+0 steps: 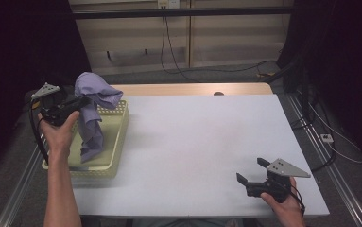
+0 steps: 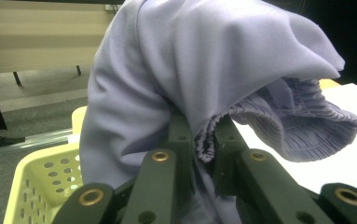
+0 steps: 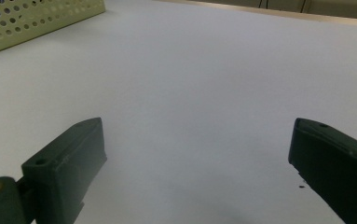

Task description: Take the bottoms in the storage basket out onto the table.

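Observation:
A lavender garment (image 1: 92,109) hangs over the pale yellow perforated basket (image 1: 117,142) at the table's left side, its lower end still inside the basket. My left gripper (image 1: 83,100) is shut on the cloth near its top and holds it up. In the left gripper view the lavender garment (image 2: 204,70) drapes over the jaws, with a ribbed hem pinched at the left gripper (image 2: 203,140). My right gripper (image 1: 250,171) rests low over the white table near its front right corner, open, with nothing between its fingers. In the right gripper view the right gripper (image 3: 197,140) stands wide apart over bare tabletop.
The white tabletop (image 1: 202,142) spreads between the basket and my right hand. The basket wall (image 3: 36,18) lies far off in the right gripper view. Metal rails run along both table sides, and cables lie on the floor behind.

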### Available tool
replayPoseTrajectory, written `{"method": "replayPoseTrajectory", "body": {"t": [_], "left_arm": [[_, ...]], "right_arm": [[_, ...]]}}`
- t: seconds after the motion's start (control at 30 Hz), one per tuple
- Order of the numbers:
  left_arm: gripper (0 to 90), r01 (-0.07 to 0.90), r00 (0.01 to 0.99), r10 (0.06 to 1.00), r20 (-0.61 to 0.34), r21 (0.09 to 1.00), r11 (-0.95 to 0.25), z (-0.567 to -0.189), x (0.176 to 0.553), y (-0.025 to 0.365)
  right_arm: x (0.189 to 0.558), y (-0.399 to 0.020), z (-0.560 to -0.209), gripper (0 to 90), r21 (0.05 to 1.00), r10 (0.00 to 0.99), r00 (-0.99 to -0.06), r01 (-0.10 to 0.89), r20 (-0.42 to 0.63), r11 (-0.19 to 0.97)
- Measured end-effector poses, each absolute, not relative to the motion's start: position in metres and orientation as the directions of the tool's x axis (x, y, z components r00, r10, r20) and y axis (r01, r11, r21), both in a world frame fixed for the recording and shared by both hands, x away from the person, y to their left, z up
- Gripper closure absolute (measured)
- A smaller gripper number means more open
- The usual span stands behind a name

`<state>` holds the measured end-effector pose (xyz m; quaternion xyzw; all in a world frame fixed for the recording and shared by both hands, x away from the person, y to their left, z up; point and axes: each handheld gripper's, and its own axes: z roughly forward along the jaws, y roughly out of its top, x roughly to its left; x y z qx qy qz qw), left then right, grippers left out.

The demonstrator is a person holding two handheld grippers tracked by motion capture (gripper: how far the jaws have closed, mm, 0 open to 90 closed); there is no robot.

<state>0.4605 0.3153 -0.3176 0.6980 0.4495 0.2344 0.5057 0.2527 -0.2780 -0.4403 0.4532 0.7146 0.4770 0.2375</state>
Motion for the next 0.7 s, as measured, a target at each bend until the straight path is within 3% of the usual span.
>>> {"method": "replayPoseTrajectory", "body": {"t": [0.7], "left_arm": [[81.3,0.314,0.515,0.852,-0.097,0.946,-0.082,-0.292,0.447,0.307]], "right_arm": [[0.253,-0.277,-0.441,3.8,0.896,0.874,-0.477,0.423,0.091,0.137]]}}
